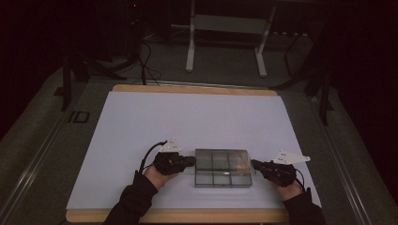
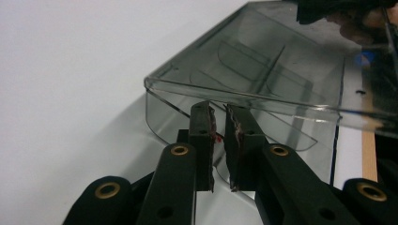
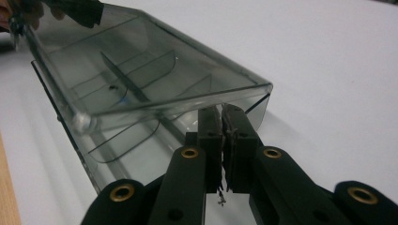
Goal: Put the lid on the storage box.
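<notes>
**Box held at both ends, lid lifted**

Box [image 1: 222, 168], a smoky clear organiser with six compartments, sits on the white mat [image 1: 141, 122] near the person's edge of the table [image 1: 187, 216]. The left gripper [image 1: 191, 161] meets its left end and the right gripper [image 1: 254, 163] its right end, one hand on each side. Taking it from both ends at once looks meant to keep the light plastic from sliding or twisting while the lid [image 2: 263, 61] is worked; that is a judgement, not something seen.

From above, the box reads as a flat grid of two rows of three, and whether the lid is raised is hard to tell. The gripper views settle it. In the left gripper view the lid tilts up off the base, with a gap under its near edge, and the black jaws stand almost together, a thin slit between them, their tips at the lid's rim just under that edge. They seem to pinch a tab or lip there, though the contact itself is hidden. The right gripper view shows the same from the other end: jaws nearly shut, tips tucked under the lid's rounded corner [image 3: 263, 89], dividers visible through the plastic. The compartments look empty apart from a small dark speck, too small to name. The high view alone shows the box square to the mat.
</notes>
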A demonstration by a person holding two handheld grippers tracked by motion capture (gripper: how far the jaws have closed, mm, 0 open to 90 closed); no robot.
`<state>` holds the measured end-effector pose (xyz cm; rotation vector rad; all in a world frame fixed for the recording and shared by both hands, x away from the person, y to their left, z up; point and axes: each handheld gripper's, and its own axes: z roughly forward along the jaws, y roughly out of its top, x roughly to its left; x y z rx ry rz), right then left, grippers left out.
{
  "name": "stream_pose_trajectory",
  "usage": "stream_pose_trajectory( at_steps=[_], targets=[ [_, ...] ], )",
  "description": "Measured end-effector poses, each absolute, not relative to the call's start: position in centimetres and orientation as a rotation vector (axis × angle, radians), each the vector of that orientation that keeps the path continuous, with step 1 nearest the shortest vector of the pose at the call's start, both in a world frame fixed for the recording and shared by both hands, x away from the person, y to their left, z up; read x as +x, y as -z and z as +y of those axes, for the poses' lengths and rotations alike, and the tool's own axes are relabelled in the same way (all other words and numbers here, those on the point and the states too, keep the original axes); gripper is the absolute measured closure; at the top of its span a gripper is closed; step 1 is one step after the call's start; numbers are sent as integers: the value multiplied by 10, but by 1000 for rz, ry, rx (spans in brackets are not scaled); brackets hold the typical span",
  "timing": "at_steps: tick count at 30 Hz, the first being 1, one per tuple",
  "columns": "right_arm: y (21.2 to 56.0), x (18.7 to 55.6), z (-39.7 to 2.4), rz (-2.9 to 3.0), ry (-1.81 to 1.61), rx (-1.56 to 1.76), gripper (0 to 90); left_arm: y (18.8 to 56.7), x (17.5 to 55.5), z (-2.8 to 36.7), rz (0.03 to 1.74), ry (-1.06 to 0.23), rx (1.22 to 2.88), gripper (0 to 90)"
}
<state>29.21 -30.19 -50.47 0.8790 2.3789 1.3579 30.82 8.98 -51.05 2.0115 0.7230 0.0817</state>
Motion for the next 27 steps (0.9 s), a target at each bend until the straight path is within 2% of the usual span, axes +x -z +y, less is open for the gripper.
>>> stream_pose_trajectory(
  at_steps=[19,27],
  targets=[
    [514,293,-306,2401,-1355,918,861,523,309,94,783,-58,2034,808],
    [514,296,-307,2387,-1322,932,836,524,311,99,802,-73,2024,747]
  ],
)
